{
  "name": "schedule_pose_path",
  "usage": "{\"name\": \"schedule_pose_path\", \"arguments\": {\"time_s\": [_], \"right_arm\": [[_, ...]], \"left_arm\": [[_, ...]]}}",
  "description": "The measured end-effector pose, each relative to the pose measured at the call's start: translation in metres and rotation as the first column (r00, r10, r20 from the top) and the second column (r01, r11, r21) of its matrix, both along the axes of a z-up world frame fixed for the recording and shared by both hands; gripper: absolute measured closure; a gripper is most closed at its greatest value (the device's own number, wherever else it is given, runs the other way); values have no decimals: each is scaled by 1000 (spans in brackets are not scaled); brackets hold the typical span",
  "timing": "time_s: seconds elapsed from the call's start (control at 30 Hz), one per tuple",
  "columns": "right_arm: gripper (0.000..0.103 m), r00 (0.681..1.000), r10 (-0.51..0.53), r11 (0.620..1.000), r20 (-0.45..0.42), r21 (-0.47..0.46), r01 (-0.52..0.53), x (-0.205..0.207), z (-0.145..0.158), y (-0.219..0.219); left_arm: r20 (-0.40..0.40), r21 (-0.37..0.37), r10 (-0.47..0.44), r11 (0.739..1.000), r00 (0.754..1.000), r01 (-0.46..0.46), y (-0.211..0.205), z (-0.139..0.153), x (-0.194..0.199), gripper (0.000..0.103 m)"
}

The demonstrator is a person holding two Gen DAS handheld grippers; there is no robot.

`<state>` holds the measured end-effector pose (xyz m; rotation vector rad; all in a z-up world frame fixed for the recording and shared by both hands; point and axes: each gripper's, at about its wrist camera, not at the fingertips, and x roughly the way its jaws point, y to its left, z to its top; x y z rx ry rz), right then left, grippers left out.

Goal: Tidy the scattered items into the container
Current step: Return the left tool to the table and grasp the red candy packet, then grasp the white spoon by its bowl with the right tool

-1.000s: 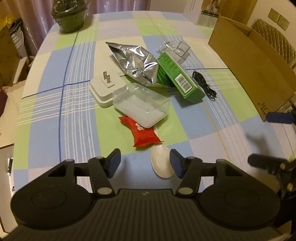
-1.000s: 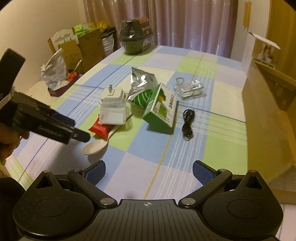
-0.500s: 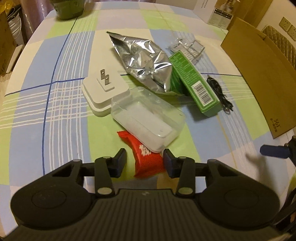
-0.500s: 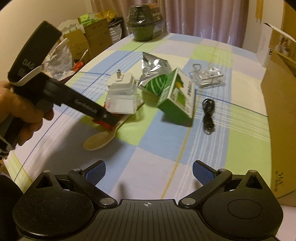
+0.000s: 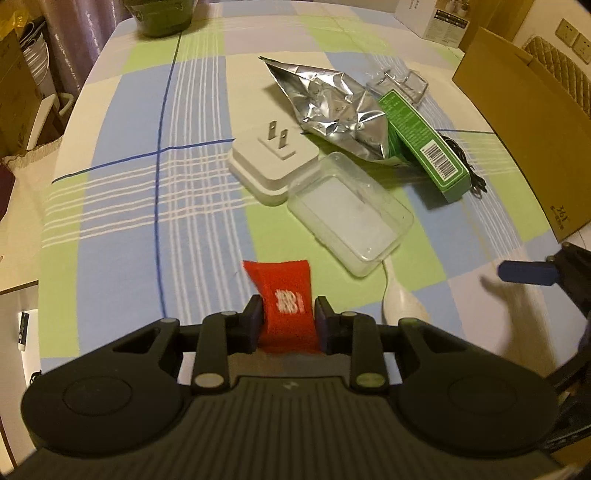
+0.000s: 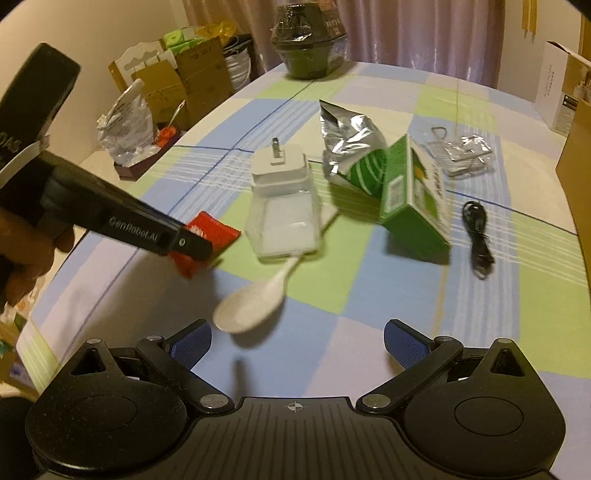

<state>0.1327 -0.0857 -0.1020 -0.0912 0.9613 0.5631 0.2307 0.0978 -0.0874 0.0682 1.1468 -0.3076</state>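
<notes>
Left gripper (image 5: 287, 320) has just closed, pinching the small red foil snack packet (image 5: 282, 291) above the checked tablecloth (image 5: 122, 229).

From the left wrist: beyond the packet lie a clear plastic lidded box (image 5: 351, 218), a white plug adapter (image 5: 273, 162) and a crumpled silver foil bag (image 5: 332, 110); the brown cardboard box (image 5: 524, 122) stands at the right edge. From the right wrist: the right gripper (image 6: 297, 341) hangs wide open and empty (blue pads showing) just short of a white plastic spoon (image 6: 255, 301).

A table covered by a checked blue, green and white cloth (image 5: 122, 221) stands before mauve curtains (image 6: 424, 33), with stacked cardboard boxes (image 6: 184, 81) beside a cream wall (image 6: 92, 37).
</notes>
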Motion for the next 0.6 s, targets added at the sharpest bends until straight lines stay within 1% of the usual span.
{"name": "schedule_pose_path", "arguments": {"time_s": [0.03,0.07,0.1,0.2,0.27,0.33,0.37,0.4,0.43,0.47,0.5,0.53,0.6], "right_arm": [[0,1000,-10,1000,-8,9,10,0,-2,5],[10,1000,-20,1000,-17,14,21,1,-3,10],[24,999,-31,999,-29,17,31,2,-6,14],[25,996,-69,998,-52,8,70,5,-13,27],[25,996,-75,997,-46,-5,74,7,-17,35],[25,997,-72,997,-22,-26,72,7,-18,40],[28,998,-70,997,-12,-34,69,7,-19,42],[41,998,-67,997,0,-44,67,6,-19,43],[48,998,-61,996,17,-58,62,6,-18,43],[61,998,-56,996,29,-72,58,7,-18,43],[66,998,-52,995,35,-84,55,8,-18,42],[67,998,-49,995,34,-90,52,8,-18,40],[69,999,-42,993,27,-107,44,9,-17,33]], "left_arm": [[0,1,-8,1000,1000,8,2,0,-1,78],[0,1,-18,1000,1000,18,4,1,-2,78],[-1,-1,-29,1000,1000,29,6,2,-3,78],[-3,-2,-56,998,998,56,11,2,-7,78],[3,-4,-65,998,998,65,15,2,-9,78],[6,-15,-64,998,998,64,19,1,-10,77],[8,-23,-64,998,998,64,20,1,-11,76],[8,-25,-63,998,998,63,21,0,-12,72],[11,-23,-62,998,998,62,21,0,-12,67],[16,-22,-61,998,998,61,21,-1,-13,64],[24,-20,-59,998,998,60,20,-1,-13,59],[30,-17,-55,998,998,55,20,-1,-14,56],[44,-10,-50,999,998,50,19,-2,-15,56]]}}
